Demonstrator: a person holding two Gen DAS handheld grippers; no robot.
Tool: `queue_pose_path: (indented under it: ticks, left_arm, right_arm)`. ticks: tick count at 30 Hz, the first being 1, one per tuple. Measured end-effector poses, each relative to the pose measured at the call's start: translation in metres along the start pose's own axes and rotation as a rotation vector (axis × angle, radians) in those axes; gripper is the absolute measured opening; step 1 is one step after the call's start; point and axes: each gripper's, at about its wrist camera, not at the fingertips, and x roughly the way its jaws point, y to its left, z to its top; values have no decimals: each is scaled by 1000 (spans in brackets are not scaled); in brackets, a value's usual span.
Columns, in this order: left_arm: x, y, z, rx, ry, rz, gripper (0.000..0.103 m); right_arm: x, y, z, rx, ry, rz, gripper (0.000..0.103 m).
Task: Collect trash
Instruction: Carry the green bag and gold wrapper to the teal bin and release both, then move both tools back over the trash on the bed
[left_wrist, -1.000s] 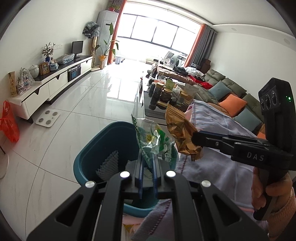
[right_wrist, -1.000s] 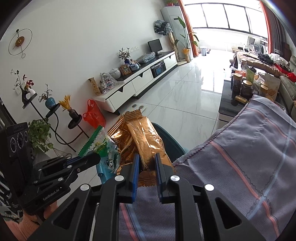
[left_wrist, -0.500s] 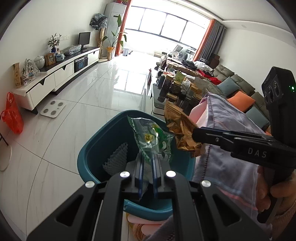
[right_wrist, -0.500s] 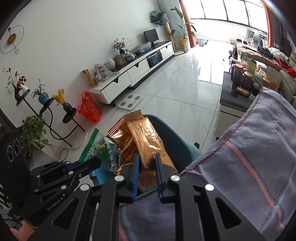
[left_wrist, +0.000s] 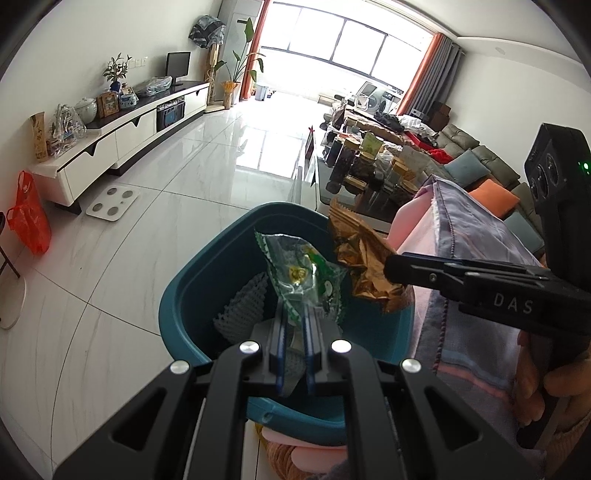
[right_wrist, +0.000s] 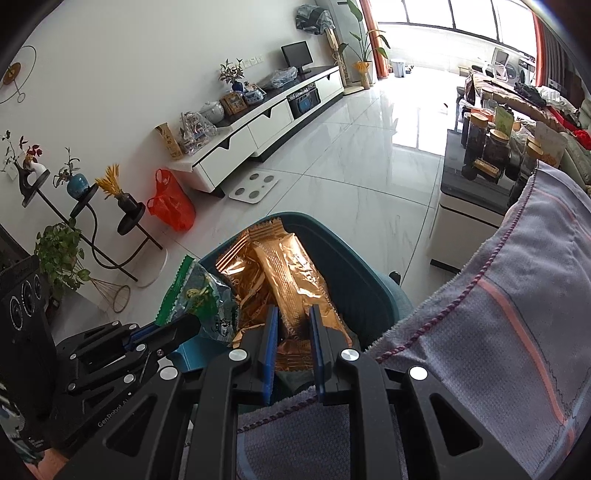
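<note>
Two wrappers hang over one teal bin, which stands on the floor against a cloth-draped table, seemingly so trash can drop straight in. The right gripper is clamped on the gold wrapper; the left gripper pinches the green wrapper. White foam netting already lies inside.

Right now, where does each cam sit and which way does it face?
Left wrist: on the left tool, facing down into the teal bin, green wrapper pinched; a hand holds the right tool.
Right wrist: on the right tool, same bin, gold wrapper pinched.
Shared: bin, both wrappers, striped cloth.
</note>
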Motion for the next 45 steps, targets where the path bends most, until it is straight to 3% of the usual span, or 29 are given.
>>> queue_pose_path:
  ticks: [18,24,28,33,35,40,42,44,45]
  left_arm:
    - [15,1,-3,-6,25,11,10]
    - [24,2,-4,-10,46,32,15]
    - [29,6,-6,-22,62,45,25]
    - [34,6,-7,-8,80,61,34]
    - [34,4,-8,-3,78,68,43]
    - [16,-8,-5,-4,33,68,48]
    - [-1,-17,-3,12,-19,58,62]
    - [-24,-33,-2,34,-90,37,84]
    - [-31,-40,-1,43,-110,23,86]
  right_arm:
    - [18,7,5,-7,54,-31,19]
    - [16,6,5,4,41,-25,24]
    - [9,2,1,22,27,-8,26]
    - [-12,-2,-7,33,-17,0,37]
    - [-22,-5,-10,43,-35,5,40]
    - [-61,-15,-22,69,-105,5,44]
    - [-83,-17,-29,65,-150,-4,51]
    - [-109,-19,-39,47,-198,-29,57]
    - [-121,-21,-44,39,-223,-41,58]
